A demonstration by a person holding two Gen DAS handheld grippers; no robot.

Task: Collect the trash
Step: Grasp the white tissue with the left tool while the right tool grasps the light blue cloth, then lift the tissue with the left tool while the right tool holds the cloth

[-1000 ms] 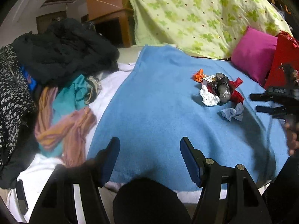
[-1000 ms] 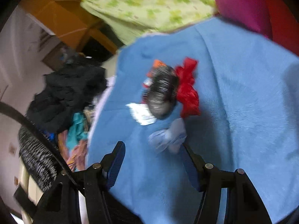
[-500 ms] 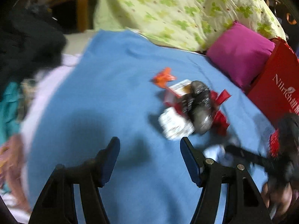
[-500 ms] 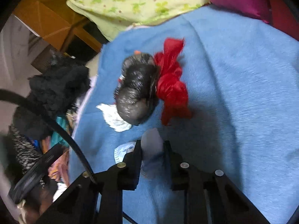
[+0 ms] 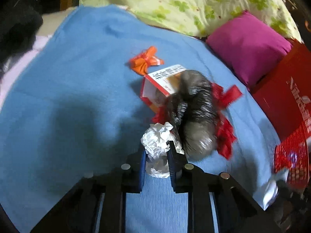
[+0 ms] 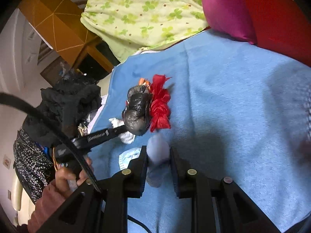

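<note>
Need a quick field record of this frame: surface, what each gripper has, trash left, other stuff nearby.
surface: blue blanket
left gripper: jaws shut on crumpled white paper
right gripper: jaws shut on pale crumpled wad
trash left on blanket: orange wrapper, red-and-white box, dark plastic bag, red plastic scraps
nearby: magenta pillow, red bag, floral green quilt, dark clothes pile

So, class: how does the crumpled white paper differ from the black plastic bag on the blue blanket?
The white paper is small, pale and held in the left tongs. The black plastic bag is bigger, dark, glossy and lies free. Both are crumpled trash.
</note>
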